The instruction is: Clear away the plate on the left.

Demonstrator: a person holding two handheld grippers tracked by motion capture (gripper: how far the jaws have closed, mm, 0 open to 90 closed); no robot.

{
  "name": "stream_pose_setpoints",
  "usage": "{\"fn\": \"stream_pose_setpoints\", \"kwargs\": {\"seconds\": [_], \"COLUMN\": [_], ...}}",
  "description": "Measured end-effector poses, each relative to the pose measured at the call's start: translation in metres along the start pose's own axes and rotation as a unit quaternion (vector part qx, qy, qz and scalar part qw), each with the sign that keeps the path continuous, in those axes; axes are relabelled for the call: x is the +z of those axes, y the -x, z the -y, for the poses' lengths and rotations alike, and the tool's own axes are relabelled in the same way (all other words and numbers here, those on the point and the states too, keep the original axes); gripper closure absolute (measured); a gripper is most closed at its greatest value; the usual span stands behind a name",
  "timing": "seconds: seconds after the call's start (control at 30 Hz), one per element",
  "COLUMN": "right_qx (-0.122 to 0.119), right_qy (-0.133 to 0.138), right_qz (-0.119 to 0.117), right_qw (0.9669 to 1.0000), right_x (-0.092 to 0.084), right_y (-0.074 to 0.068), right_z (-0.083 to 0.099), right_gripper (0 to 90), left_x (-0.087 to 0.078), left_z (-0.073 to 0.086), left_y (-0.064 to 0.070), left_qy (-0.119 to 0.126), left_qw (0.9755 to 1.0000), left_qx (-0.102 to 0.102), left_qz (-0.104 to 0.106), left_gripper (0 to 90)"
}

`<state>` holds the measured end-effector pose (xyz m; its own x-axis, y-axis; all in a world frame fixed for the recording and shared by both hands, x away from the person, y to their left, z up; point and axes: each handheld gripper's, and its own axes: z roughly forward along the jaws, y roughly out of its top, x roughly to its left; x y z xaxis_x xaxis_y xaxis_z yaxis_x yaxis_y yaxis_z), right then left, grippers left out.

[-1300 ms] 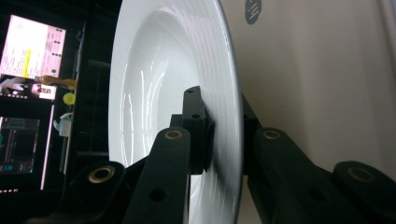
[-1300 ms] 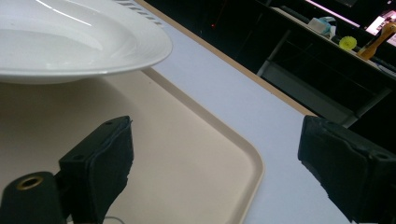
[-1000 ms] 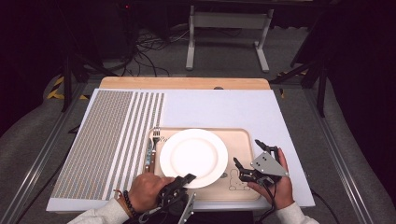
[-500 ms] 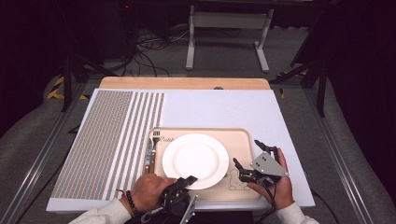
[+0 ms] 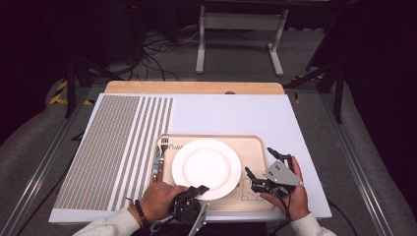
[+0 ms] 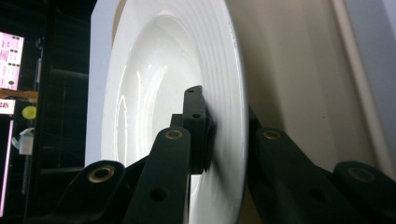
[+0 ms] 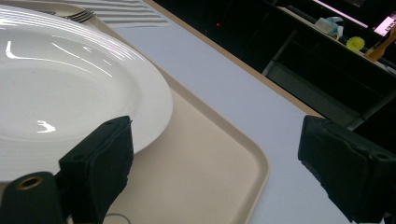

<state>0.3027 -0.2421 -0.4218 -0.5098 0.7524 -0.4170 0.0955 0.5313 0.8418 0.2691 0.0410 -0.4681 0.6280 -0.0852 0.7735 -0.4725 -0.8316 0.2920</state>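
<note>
Lying flat and face up on the beige tray (image 5: 255, 147), the round white plate (image 5: 206, 168) has no long axis, its near rim pinched by the left gripper (image 5: 197, 191), while the right gripper (image 5: 263, 172) gapes empty over the tray's right edge.

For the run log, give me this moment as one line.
left gripper: shut on plate rim | right gripper: open, empty, over tray | fork: left of plate

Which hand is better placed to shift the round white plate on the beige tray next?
Left. The left gripper is already clamped on the near rim of the round white plate, one jaw above and one below. The right gripper stands open over the beige tray, beside the plate, gripping nothing.
</note>
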Motion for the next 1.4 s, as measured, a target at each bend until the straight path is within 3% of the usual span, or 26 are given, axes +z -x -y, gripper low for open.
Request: {"fn": "stream_pose_setpoints", "kwargs": {"seconds": [0.13,0.3,0.33,0.43,0.73,0.93,1.1,1.4], "right_qx": [0.001,0.000,0.000,0.002,0.004,0.005,0.004,0.001], "right_qy": [-0.003,-0.004,-0.004,-0.004,-0.005,-0.006,-0.008,-0.010], "right_qz": [-0.001,-0.003,-0.003,-0.005,-0.009,-0.012,-0.014,-0.015], "right_qw": [1.0000,1.0000,1.0000,1.0000,0.9999,0.9999,0.9999,0.9998], "right_x": [0.001,0.001,0.001,0.001,0.002,0.002,0.002,0.002], "right_y": [0.000,-0.001,-0.001,-0.001,-0.001,-0.002,-0.002,-0.003], "right_z": [0.000,0.000,0.000,0.000,0.000,0.000,0.001,0.001], "right_gripper": [11.7,11.7,11.6,11.6,11.6,11.6,11.6,11.7], "left_x": [-0.002,-0.002,-0.001,-0.001,-0.001,-0.001,-0.002,-0.003], "left_z": [0.002,0.005,0.007,0.009,0.012,0.013,0.015,0.019], "left_y": [-0.003,-0.004,-0.005,-0.006,-0.009,-0.010,-0.013,-0.018], "left_qy": [0.003,0.003,0.008,0.009,0.020,0.017,0.021,0.029], "left_qw": [0.9999,0.9986,0.9977,0.9962,0.9935,0.9935,0.9916,0.9845], "left_qx": [-0.016,-0.040,-0.045,-0.057,-0.078,-0.081,-0.097,-0.141], "left_qz": [0.005,0.034,0.051,0.065,0.080,0.079,0.083,0.100], "left_gripper": [80.7,78.2,76.4,74.0,69.8,66.8,56.9,39.3]}}
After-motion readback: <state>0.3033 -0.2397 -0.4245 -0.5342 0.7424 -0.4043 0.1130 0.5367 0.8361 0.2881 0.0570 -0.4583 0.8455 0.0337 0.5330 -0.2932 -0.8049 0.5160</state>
